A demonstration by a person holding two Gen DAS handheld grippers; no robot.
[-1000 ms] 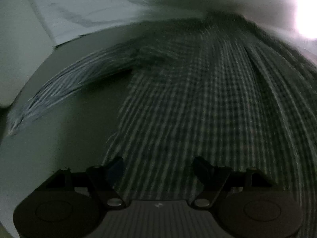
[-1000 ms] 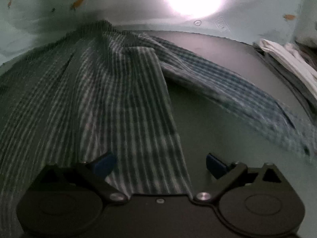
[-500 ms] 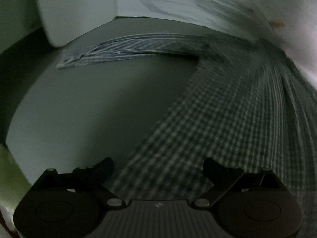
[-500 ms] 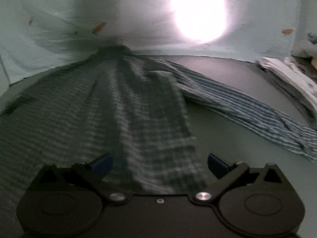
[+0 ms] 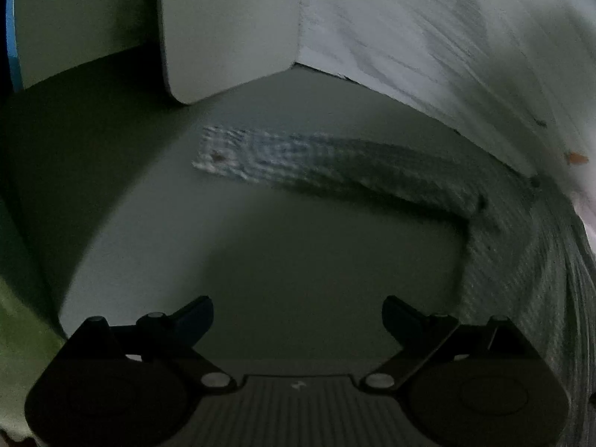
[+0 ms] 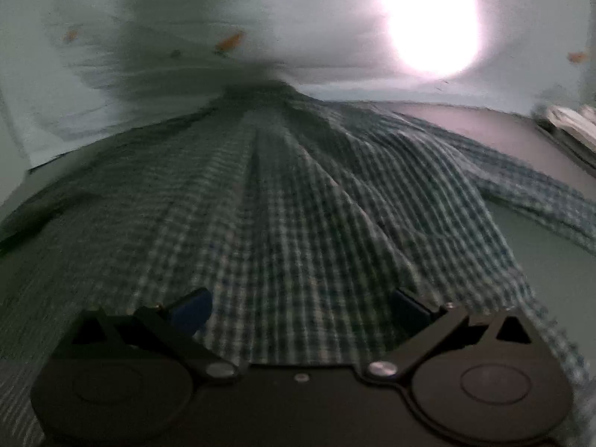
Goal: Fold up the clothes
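A blue-and-white checked shirt (image 6: 283, 201) lies spread on a dark table (image 5: 260, 260). In the right wrist view its body fills the middle and one sleeve (image 6: 536, 201) runs off to the right. My right gripper (image 6: 301, 305) is open just above the shirt's near hem, with cloth between the fingers but not pinched. In the left wrist view the other sleeve (image 5: 298, 156) stretches left across the table and the shirt body (image 5: 529, 279) lies at the right. My left gripper (image 5: 298, 316) is open and empty over bare table, left of the shirt body.
A pale cloth backdrop (image 6: 186, 37) hangs behind the table, with a bright lamp glare (image 6: 432, 26). A pale panel (image 5: 223, 29) stands at the table's far left corner. Folded pale clothes (image 6: 570, 126) lie stacked at the right edge.
My left gripper has swung left off the shirt body to bare table, so the left sleeve now lies ahead. My right gripper has shifted left over the shirt's hem. Both stayed open.
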